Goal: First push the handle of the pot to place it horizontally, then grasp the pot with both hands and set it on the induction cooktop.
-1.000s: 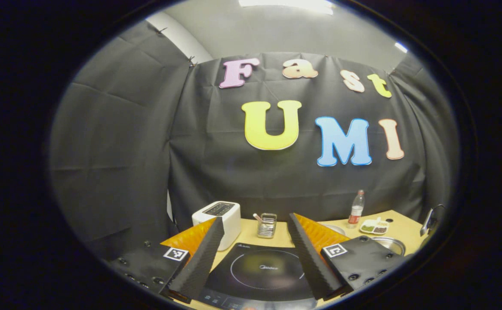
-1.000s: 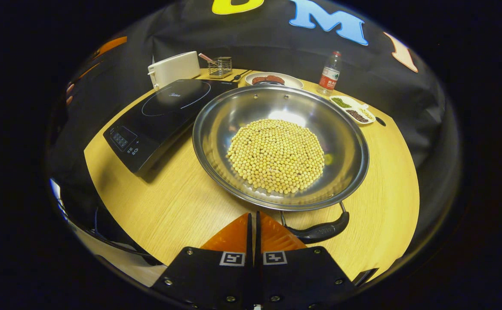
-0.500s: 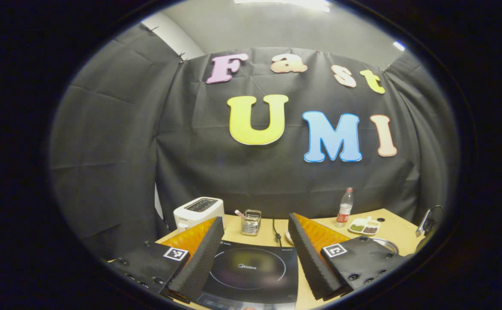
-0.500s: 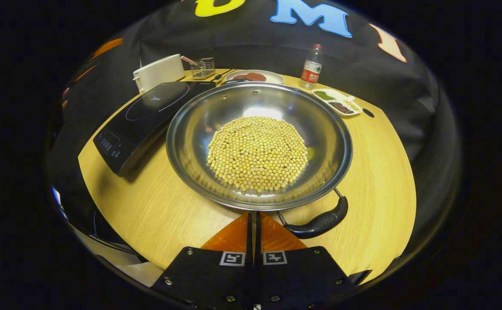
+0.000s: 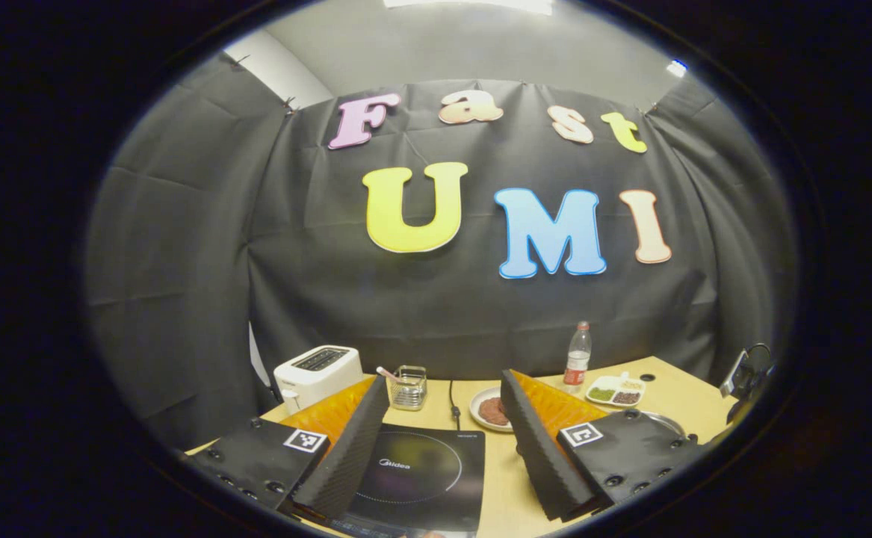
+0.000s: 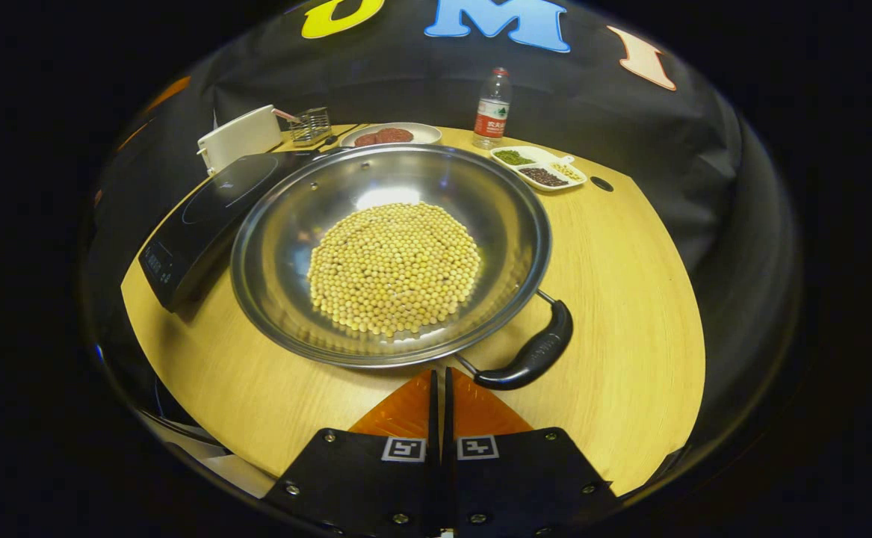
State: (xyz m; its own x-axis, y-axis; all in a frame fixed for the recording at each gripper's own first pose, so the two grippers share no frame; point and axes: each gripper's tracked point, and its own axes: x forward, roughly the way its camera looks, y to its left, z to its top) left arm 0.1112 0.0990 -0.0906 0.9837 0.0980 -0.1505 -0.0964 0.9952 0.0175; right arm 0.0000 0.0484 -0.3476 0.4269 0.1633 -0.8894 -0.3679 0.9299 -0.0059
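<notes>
Since a second ago, the pot's black handle (image 6: pixel 529 358) has swung from lying across the near rim to angling up and away on the right side in the right gripper view, and the pot (image 6: pixel 391 254) has shifted leftward in that view.

Largest is the round wooden desk (image 6: pixel 630 314). On it sits the wide steel pot, holding a mound of pale yellow beans (image 6: pixel 394 267). Its handle sticks out from the near-right rim, its long axis running diagonally from lower left to upper right. The pot rests on the desk just beside the black induction cooktop (image 6: pixel 208 209), not on it; the rim hides the cooktop's near edge.

The right hand-held gripper (image 6: pixel 441 392) points at the pot's near rim, its orange fingers pressed together with nothing between them, the tips just short of the handle's lower end.

The left hand-held gripper (image 5: pixel 443 433) is held level and higher, fingers spread wide above the cooktop (image 5: pixel 421 474), gripping nothing.

Behind stand a white toaster (image 6: pixel 237 138), a plate of meat patties (image 6: pixel 391 134), a divided dish (image 6: pixel 540 166), a water bottle (image 6: pixel 489 110) and a small wire basket (image 6: pixel 310 125). The pot's far handle is hard to make out.
</notes>
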